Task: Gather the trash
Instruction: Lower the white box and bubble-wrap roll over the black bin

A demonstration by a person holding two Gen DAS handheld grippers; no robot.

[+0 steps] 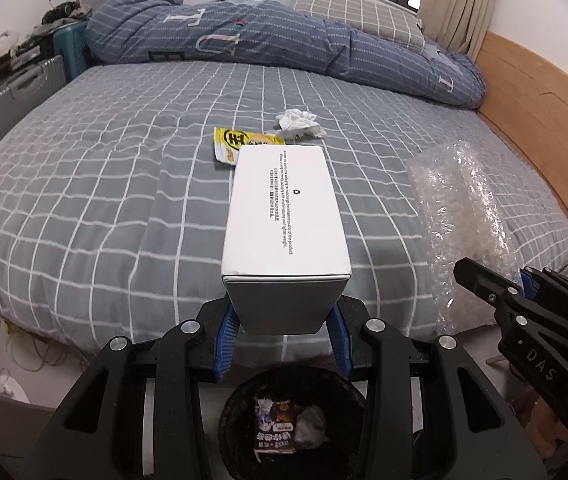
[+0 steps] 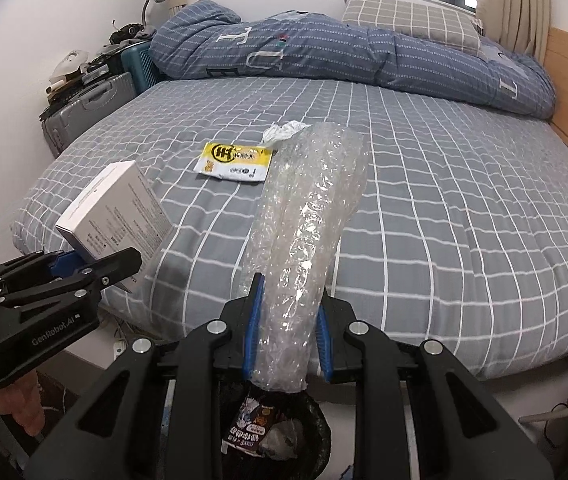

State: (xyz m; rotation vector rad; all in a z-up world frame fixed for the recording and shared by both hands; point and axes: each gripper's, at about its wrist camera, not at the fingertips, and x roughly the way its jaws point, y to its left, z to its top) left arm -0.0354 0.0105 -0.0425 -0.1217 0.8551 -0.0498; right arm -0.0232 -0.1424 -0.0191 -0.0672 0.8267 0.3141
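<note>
The left hand-held gripper is clamped on the near end of a white box, its blue pads pressing the two sides. The box sticks out forward over the near edge of the bed. The right hand-held gripper grips a roll of bubble wrap the same way, low on its near end, with the roll reaching up and away. Both pieces are held by one end, probably so the free length hangs clear and each can be tipped straight down.

Below and just in front of both grippers stands a dark bin on the floor, already holding a printed carton and some crumpled paper. The lower end of the bubble wrap sits right over the bin's mouth, so I judge it is about ready to be let go; the box looks close to that too.

Two pieces of trash still lie on the bed, mid-way across: a yellow wrapper and, just beyond it, a crumpled tissue.

The left view hides part of the wrapper behind the box but shows the tissue whole. The right view shows the wrapper whole, while the bubble wrap covers most of the tissue. The right view also shows the box from the side, tilted upward, and a bit of the person's hand under the left gripper.
</note>
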